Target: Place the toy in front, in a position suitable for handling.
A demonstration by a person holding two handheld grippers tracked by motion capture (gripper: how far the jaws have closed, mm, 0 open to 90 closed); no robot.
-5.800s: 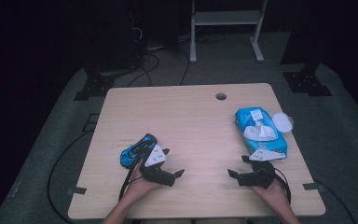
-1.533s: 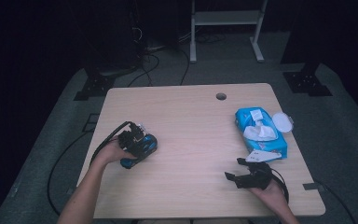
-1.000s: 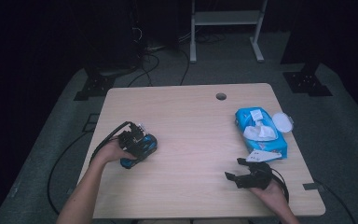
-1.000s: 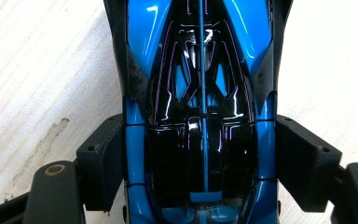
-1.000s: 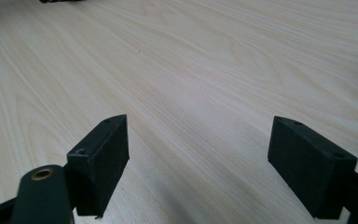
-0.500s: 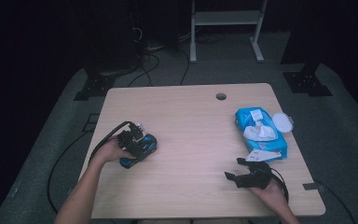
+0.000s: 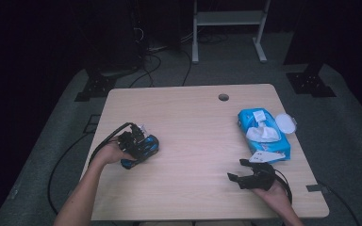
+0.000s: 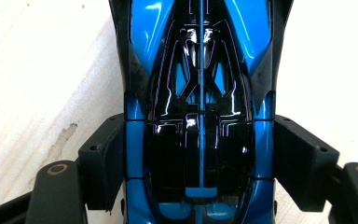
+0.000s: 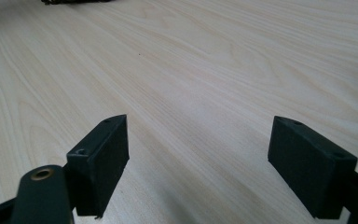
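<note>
Dark room, cabling on the grey floor; pale wood surface (image 7: 193, 141) lit from above. Blue toy car (image 7: 141, 150) sits near the left edge of the surface, wheels down as far as can be told. Left claw (image 7: 133, 141) is set over it from the person's side: in the left gripper view both black pads (image 8: 103, 161) lie flush against the car's flanks at the cockpit, so the claw is pinching the car across its width. Judgement: the grasp looks made; the lift or carry is not yet done, the car apparently resting on the wood.

Left forearm reaches diagonally forward, hand wrapped over the claw body, jaws pointing along the car's length. Right claw (image 7: 245, 178) rests low near the front right, jaws spread with nothing between them, just short of a blue wipes packet (image 7: 264, 134) with its lid open.
</note>
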